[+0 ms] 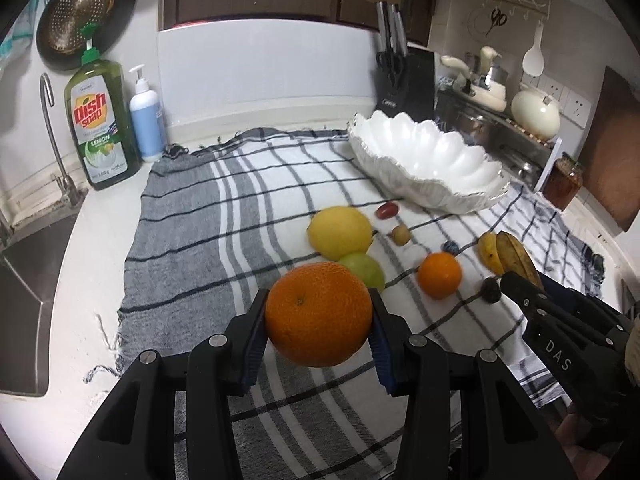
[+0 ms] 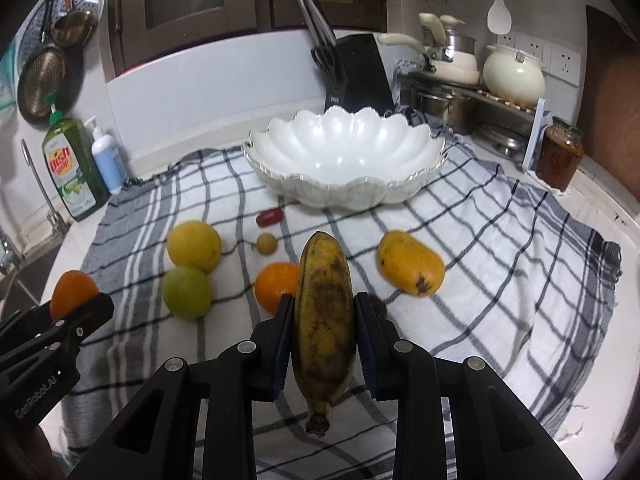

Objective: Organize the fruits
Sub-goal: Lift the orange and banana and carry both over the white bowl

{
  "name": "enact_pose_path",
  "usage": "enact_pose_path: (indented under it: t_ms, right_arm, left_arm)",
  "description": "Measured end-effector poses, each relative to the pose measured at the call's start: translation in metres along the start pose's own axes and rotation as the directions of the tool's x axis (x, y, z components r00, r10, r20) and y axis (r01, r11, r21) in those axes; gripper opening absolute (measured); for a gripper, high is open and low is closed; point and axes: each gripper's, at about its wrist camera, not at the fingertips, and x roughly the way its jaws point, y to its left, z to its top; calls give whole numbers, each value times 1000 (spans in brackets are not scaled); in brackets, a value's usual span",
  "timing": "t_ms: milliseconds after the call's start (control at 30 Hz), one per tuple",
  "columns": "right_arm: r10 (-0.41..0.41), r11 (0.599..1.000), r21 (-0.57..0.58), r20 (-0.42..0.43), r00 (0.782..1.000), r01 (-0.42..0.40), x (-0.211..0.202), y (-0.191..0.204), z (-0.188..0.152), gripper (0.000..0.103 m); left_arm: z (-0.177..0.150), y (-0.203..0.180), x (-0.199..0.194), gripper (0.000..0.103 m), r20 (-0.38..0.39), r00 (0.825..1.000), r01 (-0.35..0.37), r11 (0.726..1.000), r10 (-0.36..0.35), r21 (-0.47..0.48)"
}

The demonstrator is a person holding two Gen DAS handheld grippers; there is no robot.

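My left gripper [image 1: 318, 314] is shut on a large orange [image 1: 319, 312] and holds it above the checked cloth [image 1: 180, 240]. My right gripper [image 2: 323, 316] is shut on a spotted banana [image 2: 324, 320], lifted above the cloth. It also shows in the left wrist view [image 1: 514, 258]. On the cloth lie a lemon [image 2: 193, 245], a green fruit [image 2: 186, 293], a small orange [image 2: 276, 285], a mango [image 2: 411, 268], a red grape [image 2: 269, 217] and a small brown fruit [image 2: 267, 243]. The white scalloped bowl [image 2: 344, 160] stands empty at the cloth's far side.
Dish soap [image 1: 100, 120] and a pump bottle [image 1: 146, 120] stand at the far left by the sink [image 1: 24, 280]. A knife block [image 2: 356, 76], a rack with pots [image 2: 472, 92] and a jar [image 2: 558, 158] stand behind and right of the bowl.
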Motion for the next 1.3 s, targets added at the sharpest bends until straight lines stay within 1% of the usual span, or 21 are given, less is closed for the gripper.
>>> enact_pose_path:
  t_ms: [100,300,600,833,967,1133,1300]
  right_arm:
    - [1,1000,-4,25,1000,-1,-11,0,9,31]
    - [-6,1000,-2,69,998,6,-26,-6,32,31]
    - [-2,1000,-1,109,994,2,-27,-18,71,31]
    - [10,1000,-6,114,993,-9,-13,-35,100,31]
    - [9,1000,-13,111,994,-7,-1,-44,114,31]
    - [3,1000,-5,89,996,-2,19,-58,128,31]
    - [10,1000,0,71,997,-10,41,-71,140,31]
  left_arm:
    - [9,-3,-10,45,29,1000,11,1000,-11,14]
    - [29,-13,-23,45,57,998,36,998,-39,44]
    - [68,-33,-20,45,67,996,58,994,-65,97]
    - [97,-56,-4,45,61,995,73,987,-82,143]
    - [112,-66,11,45,60,994,77,986,-86,147]
    - [131,-83,36,45,43,994,91,980,-100,178]
    - [146,-94,62,45,22,993,108,977,-114,184]
